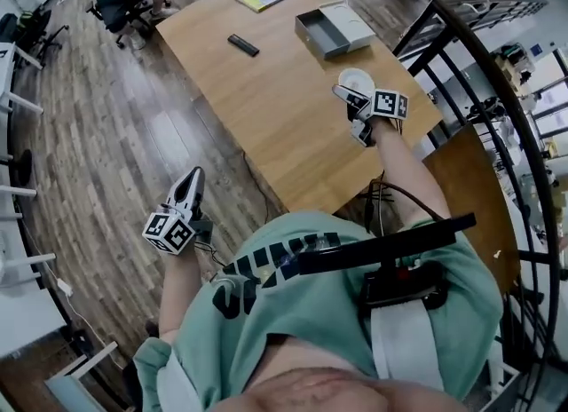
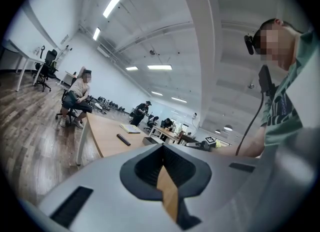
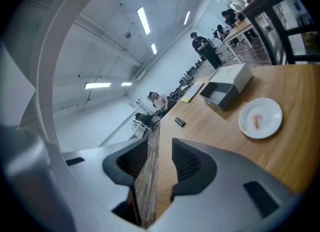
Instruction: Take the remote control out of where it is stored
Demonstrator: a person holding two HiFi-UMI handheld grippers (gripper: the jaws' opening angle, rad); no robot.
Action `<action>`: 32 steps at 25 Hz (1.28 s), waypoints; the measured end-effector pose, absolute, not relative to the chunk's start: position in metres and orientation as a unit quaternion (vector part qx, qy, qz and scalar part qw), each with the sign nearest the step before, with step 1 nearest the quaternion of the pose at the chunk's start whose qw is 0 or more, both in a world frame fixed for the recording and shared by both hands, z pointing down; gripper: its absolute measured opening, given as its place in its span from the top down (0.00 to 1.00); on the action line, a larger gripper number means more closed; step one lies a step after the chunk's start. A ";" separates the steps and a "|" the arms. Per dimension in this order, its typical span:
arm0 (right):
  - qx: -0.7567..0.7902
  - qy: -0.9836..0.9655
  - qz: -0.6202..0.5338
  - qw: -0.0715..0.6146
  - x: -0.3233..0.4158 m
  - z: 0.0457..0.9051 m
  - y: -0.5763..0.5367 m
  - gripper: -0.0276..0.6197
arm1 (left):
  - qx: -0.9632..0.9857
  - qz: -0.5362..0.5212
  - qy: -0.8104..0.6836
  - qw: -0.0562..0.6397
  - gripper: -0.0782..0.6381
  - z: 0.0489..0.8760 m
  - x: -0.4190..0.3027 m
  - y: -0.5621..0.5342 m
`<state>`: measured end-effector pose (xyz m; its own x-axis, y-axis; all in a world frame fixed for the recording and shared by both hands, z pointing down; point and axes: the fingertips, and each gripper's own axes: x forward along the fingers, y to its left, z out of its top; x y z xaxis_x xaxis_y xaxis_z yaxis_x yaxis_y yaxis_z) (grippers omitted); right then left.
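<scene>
Both my claws are empty. The left claw (image 1: 192, 179), off the bench (image 1: 266, 108) edge above the wooden floor (image 1: 115, 135), has its jaws together. The right claw (image 1: 351, 113), just beside the white plate (image 1: 357, 79), stands open. The remote control (image 1: 243, 44) lies bare on the bench, near but apart from the open grey drawer box (image 1: 335, 30).
</scene>
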<state>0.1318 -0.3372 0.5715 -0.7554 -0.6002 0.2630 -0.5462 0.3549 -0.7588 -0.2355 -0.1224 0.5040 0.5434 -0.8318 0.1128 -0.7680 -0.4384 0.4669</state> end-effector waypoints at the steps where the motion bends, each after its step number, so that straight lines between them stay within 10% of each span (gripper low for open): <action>1: -0.352 0.818 -0.453 0.035 0.140 0.574 -0.326 0.72 | 0.845 -0.068 -0.473 0.240 0.90 0.505 -0.235 -0.119; 8: -0.361 0.813 -0.452 0.064 0.169 0.556 -0.281 0.72 | 0.859 -0.077 -0.445 0.243 0.90 0.503 -0.214 -0.122; 12: -0.383 0.833 -0.395 0.053 0.185 0.526 -0.269 0.95 | 0.870 -0.069 -0.428 0.236 0.90 0.495 -0.189 -0.123; 32: -0.399 0.854 -0.332 0.024 0.242 0.486 -0.232 0.95 | 0.894 -0.060 -0.383 0.226 0.90 0.468 -0.111 -0.134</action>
